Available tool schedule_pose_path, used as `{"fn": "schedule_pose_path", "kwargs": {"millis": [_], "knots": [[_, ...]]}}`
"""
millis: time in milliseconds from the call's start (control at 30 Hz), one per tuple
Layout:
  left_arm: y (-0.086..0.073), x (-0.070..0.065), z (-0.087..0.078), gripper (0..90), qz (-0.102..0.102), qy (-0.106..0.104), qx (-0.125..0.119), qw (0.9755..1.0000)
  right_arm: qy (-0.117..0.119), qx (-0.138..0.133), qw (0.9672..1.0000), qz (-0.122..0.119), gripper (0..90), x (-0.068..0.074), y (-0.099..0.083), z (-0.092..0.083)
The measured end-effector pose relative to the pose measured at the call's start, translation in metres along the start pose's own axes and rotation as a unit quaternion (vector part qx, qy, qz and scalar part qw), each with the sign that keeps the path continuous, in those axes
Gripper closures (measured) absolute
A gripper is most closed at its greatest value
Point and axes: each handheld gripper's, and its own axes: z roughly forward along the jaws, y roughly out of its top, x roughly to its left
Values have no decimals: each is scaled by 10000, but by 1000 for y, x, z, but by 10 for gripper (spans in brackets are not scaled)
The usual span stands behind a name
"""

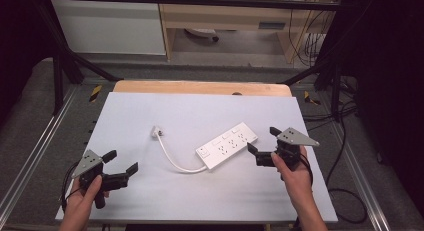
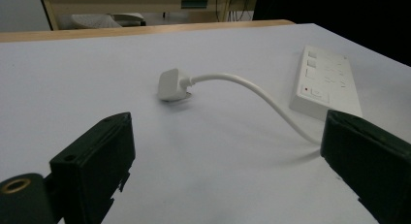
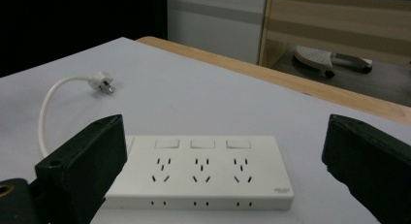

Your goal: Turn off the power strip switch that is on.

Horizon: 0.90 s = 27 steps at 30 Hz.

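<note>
A white power strip [image 1: 227,144] with three sockets and three switches lies at an angle in the middle of the pale table top [image 1: 200,116]. Its short white cable [image 1: 172,158] curves left to a white plug [image 1: 157,131] lying loose. My left gripper [image 1: 122,161] is open near the front left corner, aimed at the plug [image 2: 172,84] and the strip [image 2: 325,83], well short of both. My right gripper [image 1: 264,139] is open just right of the strip [image 3: 203,169], nothing between its jaws. The plug [image 3: 102,83] shows far left in the right gripper view.
The table's wooden back edge [image 1: 200,87] runs behind the white surface. Black frame bars [image 1: 60,71] stand at both sides. Cables [image 1: 345,141] lie on the floor to the right. A wooden cabinet [image 1: 225,21] stands beyond.
</note>
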Motion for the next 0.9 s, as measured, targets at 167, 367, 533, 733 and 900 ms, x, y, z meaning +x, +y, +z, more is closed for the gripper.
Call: {"fn": "schedule_pose_path", "kwargs": {"millis": [167, 367, 533, 733, 900], "knots": [[0, 0, 0, 52, 48, -7, -31, 10000, -31, -55, 10000, -18, 36, -3, 16, 9], [-2, 1, 1, 46, 13, -4, 33, 10000, 46, -103, 9999, -44, 30, -5, 27, 16], [-3, 2, 1, 46, -35, 41, 70, 10000, 84, -109, 9999, -52, 30, -4, 30, 26], [-3, 2, 1, 46, -98, 18, 106, 9999, 73, -130, 9999, -85, 32, -4, 36, 37], [-3, 3, 0, 46, -115, 25, 109, 9999, 75, -134, 9999, -44, 35, -5, 40, 47]]}}
